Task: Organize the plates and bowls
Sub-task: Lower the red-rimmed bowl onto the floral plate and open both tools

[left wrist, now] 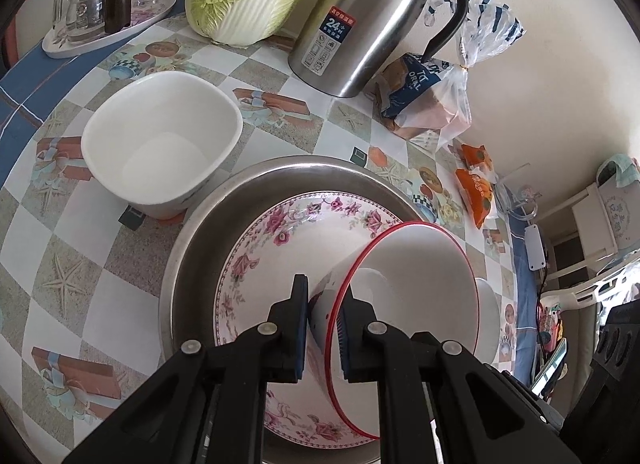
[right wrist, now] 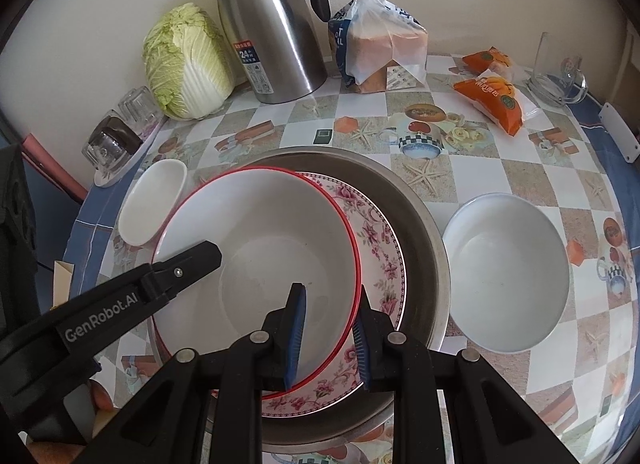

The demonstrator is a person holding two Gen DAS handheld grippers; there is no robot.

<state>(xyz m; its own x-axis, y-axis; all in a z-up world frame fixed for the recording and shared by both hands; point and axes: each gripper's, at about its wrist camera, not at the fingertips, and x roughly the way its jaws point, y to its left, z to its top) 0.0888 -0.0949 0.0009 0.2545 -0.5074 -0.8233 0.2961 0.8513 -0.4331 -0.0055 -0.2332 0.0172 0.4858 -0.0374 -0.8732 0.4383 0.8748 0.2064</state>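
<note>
Both tongs clamp the rim of one red-rimmed bowl (right wrist: pixel 260 264): left tongs (left wrist: pixel 324 328) clenched on its left edge, right tongs (right wrist: pixel 330 338) clenched on its near-right edge, one pad inside the wall and one outside. This bowl sits tilted over one floral plate (right wrist: pixel 380 248), which lies in one steel basin (right wrist: pixel 424 232) on the desk (right wrist: pixel 500 167). Two further white bowls stand on the desk: one squarish bowl (left wrist: pixel 160 143) just left of the basin, one round bowl (right wrist: pixel 506 276) just right of it. Open desk surface lies between the basin and the flask (right wrist: pixel 272 31), cabbage (right wrist: pixel 188 63) and bread bag (right wrist: pixel 376 47) along the wall.
</note>
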